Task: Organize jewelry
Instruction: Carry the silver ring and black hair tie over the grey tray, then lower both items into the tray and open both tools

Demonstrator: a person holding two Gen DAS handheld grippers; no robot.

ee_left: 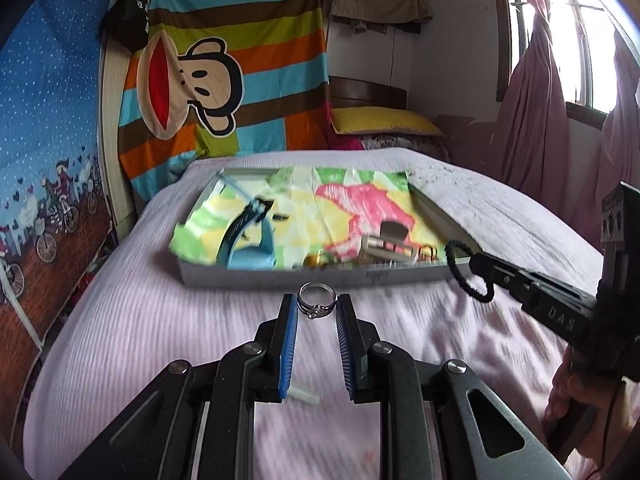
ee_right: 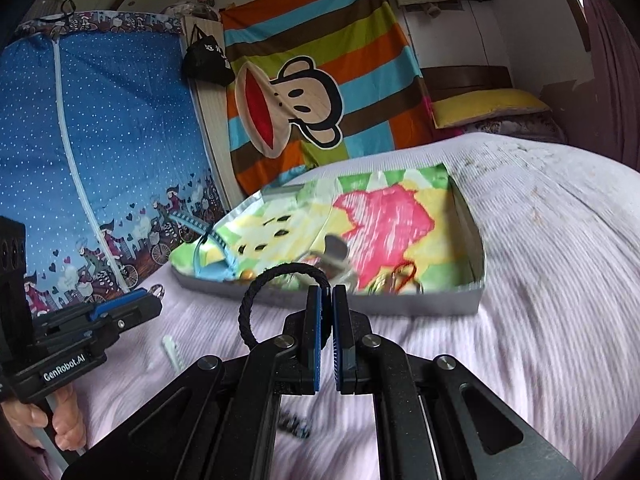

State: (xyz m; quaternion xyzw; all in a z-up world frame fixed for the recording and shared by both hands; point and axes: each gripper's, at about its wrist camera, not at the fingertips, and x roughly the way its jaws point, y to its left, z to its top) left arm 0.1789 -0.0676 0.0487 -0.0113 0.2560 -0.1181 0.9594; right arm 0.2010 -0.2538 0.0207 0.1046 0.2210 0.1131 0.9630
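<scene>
My left gripper [ee_left: 317,307] pinches a silver ring [ee_left: 317,300] at its tips, at 12 o'clock, short of the box [ee_left: 280,278]. The ring is tiny, hard and slick; I'd judge the band sides the best hold. At 3 o'clock my right gripper [ee_right: 326,294], jaws pressed together, grips a hair tie [ee_right: 256,292]: soft, light, easy anywhere on its loop
</scene>
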